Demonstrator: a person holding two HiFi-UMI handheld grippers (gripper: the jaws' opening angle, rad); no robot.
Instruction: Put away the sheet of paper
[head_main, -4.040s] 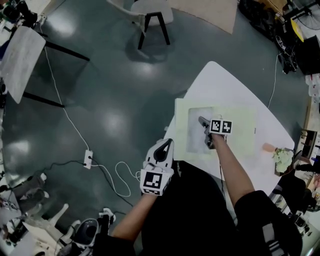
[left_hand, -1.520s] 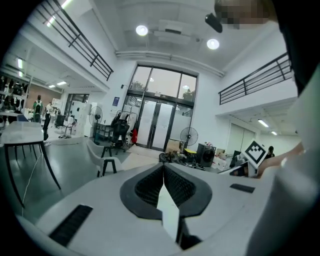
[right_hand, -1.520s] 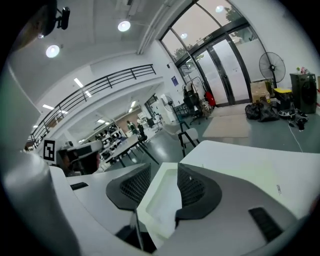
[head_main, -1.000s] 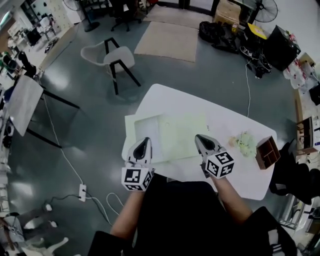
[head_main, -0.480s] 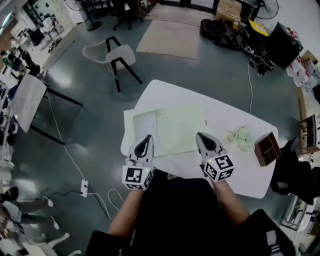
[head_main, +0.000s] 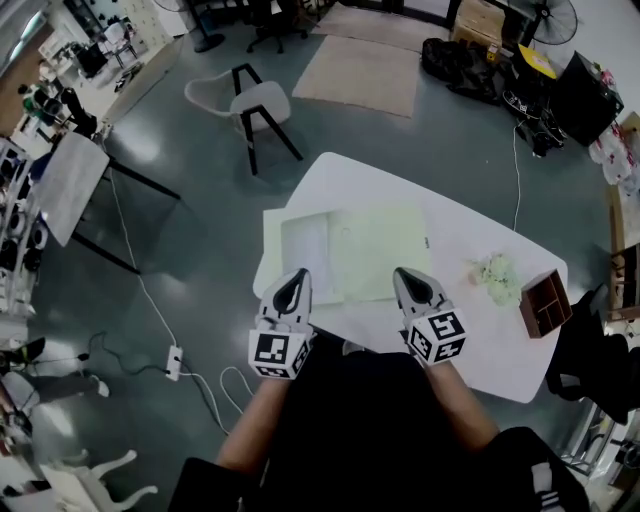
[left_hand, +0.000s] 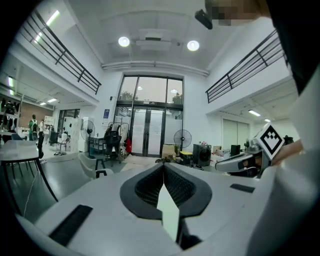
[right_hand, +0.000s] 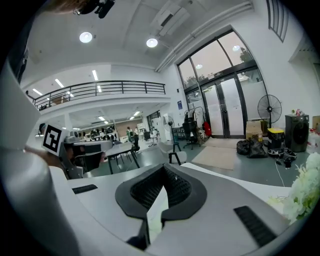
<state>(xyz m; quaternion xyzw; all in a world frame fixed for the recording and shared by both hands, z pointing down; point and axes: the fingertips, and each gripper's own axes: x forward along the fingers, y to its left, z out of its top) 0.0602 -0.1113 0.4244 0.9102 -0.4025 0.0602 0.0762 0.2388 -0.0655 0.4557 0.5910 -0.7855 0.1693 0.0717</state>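
Fingers (left_hand: 147, 189) together (sheet (head_main: 385, 250) visible overhead)

Your white table (head_main: 470, 335) carries a pale flower bunch (head_main: 497, 279) beside a wooden box (head_main: 545, 303) (divided inside); beyond stand a white chair (head_main: 255, 103) and a rug (head_main: 365, 60).

Two tools, left tool (head_main: 296, 276) and right tool (head_main: 405, 274); one table (head_main: 482, 338), one green sheet (head_main: 385, 250), one chair (head_main: 258, 100).
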